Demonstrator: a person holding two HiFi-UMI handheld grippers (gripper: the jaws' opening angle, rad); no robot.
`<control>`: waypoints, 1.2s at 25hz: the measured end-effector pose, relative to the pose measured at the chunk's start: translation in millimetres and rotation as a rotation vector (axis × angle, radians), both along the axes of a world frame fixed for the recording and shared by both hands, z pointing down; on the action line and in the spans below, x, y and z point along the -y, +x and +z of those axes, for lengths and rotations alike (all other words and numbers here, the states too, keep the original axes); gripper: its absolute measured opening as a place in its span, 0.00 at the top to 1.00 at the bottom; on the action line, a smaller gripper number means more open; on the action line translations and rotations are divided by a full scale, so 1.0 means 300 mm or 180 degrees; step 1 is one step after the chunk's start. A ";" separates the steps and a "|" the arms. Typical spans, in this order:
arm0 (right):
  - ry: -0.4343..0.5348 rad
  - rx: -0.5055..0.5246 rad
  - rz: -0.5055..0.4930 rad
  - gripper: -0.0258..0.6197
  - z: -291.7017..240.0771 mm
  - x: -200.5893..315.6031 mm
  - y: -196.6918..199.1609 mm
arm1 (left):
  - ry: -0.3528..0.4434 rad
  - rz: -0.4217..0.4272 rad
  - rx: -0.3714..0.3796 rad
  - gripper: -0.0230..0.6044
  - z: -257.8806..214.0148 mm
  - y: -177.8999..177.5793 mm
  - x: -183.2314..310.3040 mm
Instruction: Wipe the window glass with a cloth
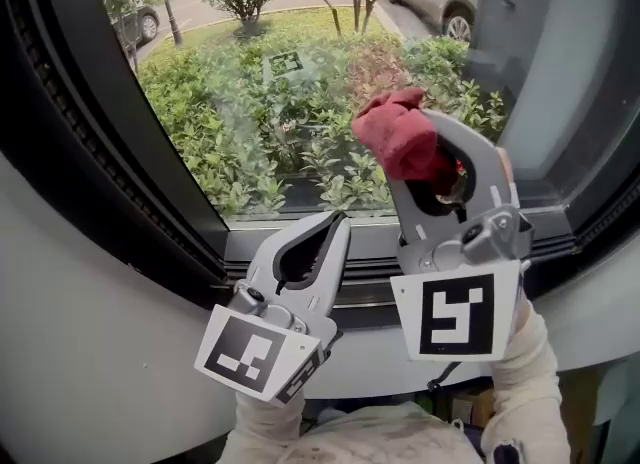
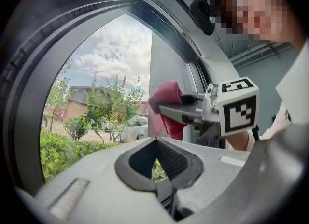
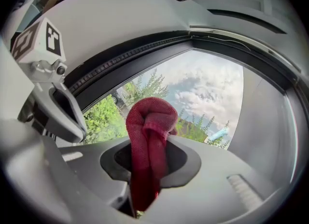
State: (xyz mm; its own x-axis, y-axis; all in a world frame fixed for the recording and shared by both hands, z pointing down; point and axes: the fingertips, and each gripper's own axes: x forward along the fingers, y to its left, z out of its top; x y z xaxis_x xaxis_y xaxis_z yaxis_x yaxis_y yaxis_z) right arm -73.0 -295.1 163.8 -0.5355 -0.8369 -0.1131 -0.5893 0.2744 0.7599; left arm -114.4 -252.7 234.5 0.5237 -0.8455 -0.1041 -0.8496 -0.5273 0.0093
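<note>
A bunched red cloth [image 1: 400,137] sticks out past the tips of my right gripper [image 1: 437,152], which is shut on it. In the right gripper view the red cloth [image 3: 149,136] rises between the jaws, close to the window glass [image 3: 203,97]. The cloth's front fold lies at or just before the window glass [image 1: 270,72]; contact cannot be told. My left gripper [image 1: 333,222] is lower, by the sill, shut and holding nothing. From the left gripper view, the red cloth [image 2: 166,107] and the right gripper [image 2: 186,109] show to the right of the window glass [image 2: 106,88].
A black rubber seal and dark frame [image 1: 110,182] ring the pane. A grey sill [image 1: 370,242] runs below it. A grey pillar [image 1: 570,62] bounds the pane on the right. Bushes, trees and parked cars lie outside.
</note>
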 end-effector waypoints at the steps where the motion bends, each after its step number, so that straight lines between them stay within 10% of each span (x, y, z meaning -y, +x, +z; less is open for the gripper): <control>1: -0.0055 -0.0034 0.0014 0.78 0.048 0.002 0.001 | -0.0007 0.0009 -0.0001 0.96 0.005 0.002 -0.001; 10: -0.0011 -0.0163 -0.0061 0.77 0.055 0.003 0.031 | -0.0017 0.0043 0.0006 0.96 -0.004 0.055 -0.011; 30: 0.0918 0.0051 0.0113 0.77 -0.757 0.020 0.257 | 0.0164 -0.0024 -0.0029 0.96 -0.155 0.151 0.020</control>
